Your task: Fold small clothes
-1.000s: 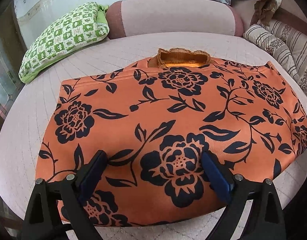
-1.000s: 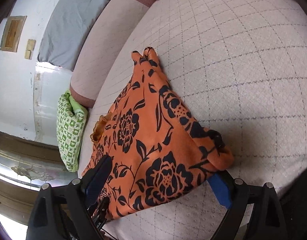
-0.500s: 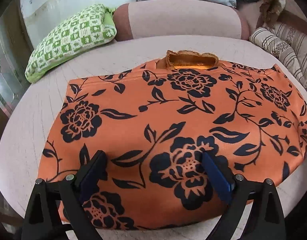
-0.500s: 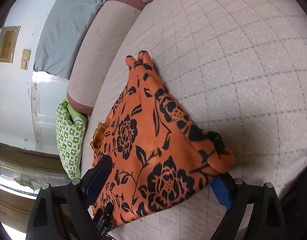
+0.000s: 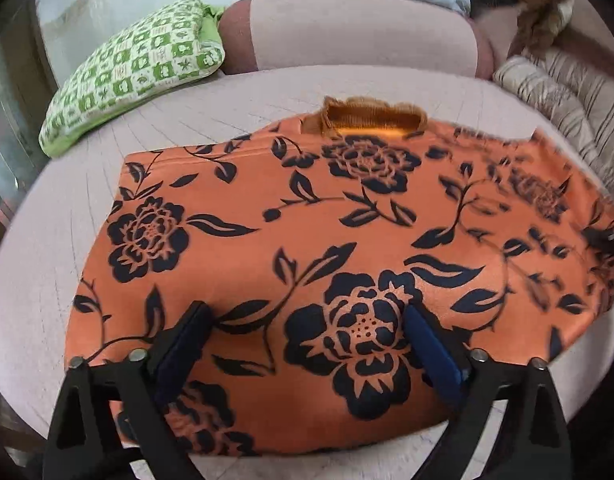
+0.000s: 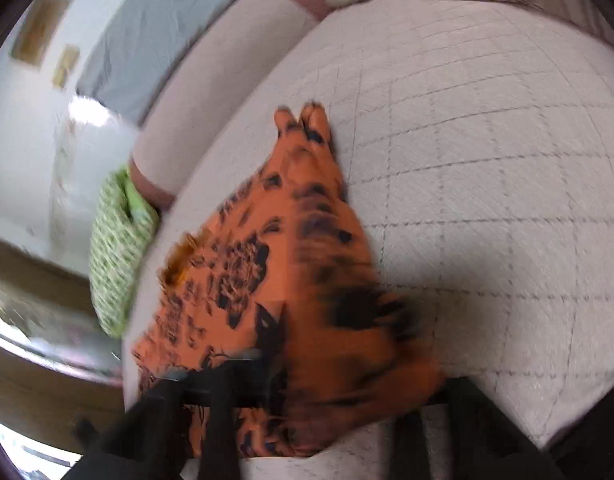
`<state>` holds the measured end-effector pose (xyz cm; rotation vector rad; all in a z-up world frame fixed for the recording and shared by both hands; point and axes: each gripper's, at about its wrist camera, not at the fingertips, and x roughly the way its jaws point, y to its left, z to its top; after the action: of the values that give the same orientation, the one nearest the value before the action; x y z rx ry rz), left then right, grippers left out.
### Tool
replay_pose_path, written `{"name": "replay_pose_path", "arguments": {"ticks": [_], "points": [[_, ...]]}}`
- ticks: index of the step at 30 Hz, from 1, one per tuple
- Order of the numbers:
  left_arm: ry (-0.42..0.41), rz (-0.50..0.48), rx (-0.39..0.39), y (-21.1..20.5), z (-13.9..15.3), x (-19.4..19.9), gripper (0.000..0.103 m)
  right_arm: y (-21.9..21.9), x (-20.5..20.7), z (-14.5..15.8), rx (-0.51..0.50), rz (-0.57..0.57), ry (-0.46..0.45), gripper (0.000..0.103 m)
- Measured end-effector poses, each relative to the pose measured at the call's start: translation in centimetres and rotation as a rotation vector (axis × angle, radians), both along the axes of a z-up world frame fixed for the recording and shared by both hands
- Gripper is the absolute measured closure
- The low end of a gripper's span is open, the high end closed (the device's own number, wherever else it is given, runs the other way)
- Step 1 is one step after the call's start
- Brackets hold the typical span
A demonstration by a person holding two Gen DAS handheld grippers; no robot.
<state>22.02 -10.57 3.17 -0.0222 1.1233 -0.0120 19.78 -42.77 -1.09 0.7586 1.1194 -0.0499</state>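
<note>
The left claw (image 5: pixel 307 344) sits spread wide over the near hem of the orange floral garment (image 5: pixel 339 248), grasping nothing. The garment lies flat on the quilted bed (image 6: pixel 487 160), long axis crosswise, collar (image 5: pixel 371 118) pointing away toward the green pillow (image 5: pixel 135 72). The right claw (image 6: pixel 307 408) is too blurred to tell.

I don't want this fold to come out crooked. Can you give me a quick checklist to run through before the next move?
1. Left gripper fingers spread over the orange floral garment: ok.
2. Right gripper holding the garment's end: cannot tell, that view is blurred.
3. Garment lies flat, no big wrinkles, in the left view: ok.
4. Ruffled trim sticks out at the far edge: not ok.
5. Green pillow apart from the garment: ok.
6. Quilted surface bare beside the garment: ok.
</note>
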Motion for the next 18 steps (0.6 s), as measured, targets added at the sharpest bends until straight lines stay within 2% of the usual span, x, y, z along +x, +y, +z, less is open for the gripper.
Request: {"name": "replay_pose_path", "arguments": {"ticks": [1, 2, 5, 8, 10, 12, 14, 15, 17, 18], "points": [[-0.032, 0.029, -0.045, 0.9, 1.2, -0.6, 0.011, 0.8, 0.3, 1.4, -0.038, 0.026, -0.032, 0.086], [-0.098, 0.081, -0.092, 2.5, 3.2, -1.6, 0.011, 1.8, 0.7, 2.9, -0.074, 0.056, -0.064, 0.086], [-0.254, 0.214, -0.128, 7.2, 7.1, -4.3, 0.011, 8.1, 1.9, 9.3, -0.2, 0.222, -0.213, 0.088], [-0.338, 0.4, -0.148, 13.2, 9.1, -7.7, 0.011, 16.9, 1.8, 13.8, -0.307, 0.426, -0.338, 0.088], [-0.351, 0.52, -0.153, 16.7, 9.2, -9.7, 0.011, 22.9, 1.4, 14.6, -0.333, 0.549, -0.378, 0.088], [-0.336, 0.619, -0.151, 19.5, 8.0, -11.4, 0.011, 28.4, 1.0, 13.0, -0.337, 0.652, -0.368, 0.088], [-0.295, 0.652, -0.153, 21.1, 6.2, -12.4, 0.011, 33.6, 1.1, 8.9, -0.321, 0.763, -0.289, 0.088], [-0.268, 0.666, -0.152, 21.6, 5.2, -12.7, 0.011, 35.7, 1.2, 6.1, -0.313, 0.816, -0.221, 0.088], [-0.231, 0.687, -0.228, 22.6, 4.2, -13.1, 0.011, 38.0, 1.9, -0.2, -0.235, 0.874, -0.026, 0.088], [-0.243, 0.679, -0.253, 22.9, 4.2, -13.2, 0.011, 38.1, 2.0, -0.5, -0.226, 0.854, -0.037, 0.087]]}}
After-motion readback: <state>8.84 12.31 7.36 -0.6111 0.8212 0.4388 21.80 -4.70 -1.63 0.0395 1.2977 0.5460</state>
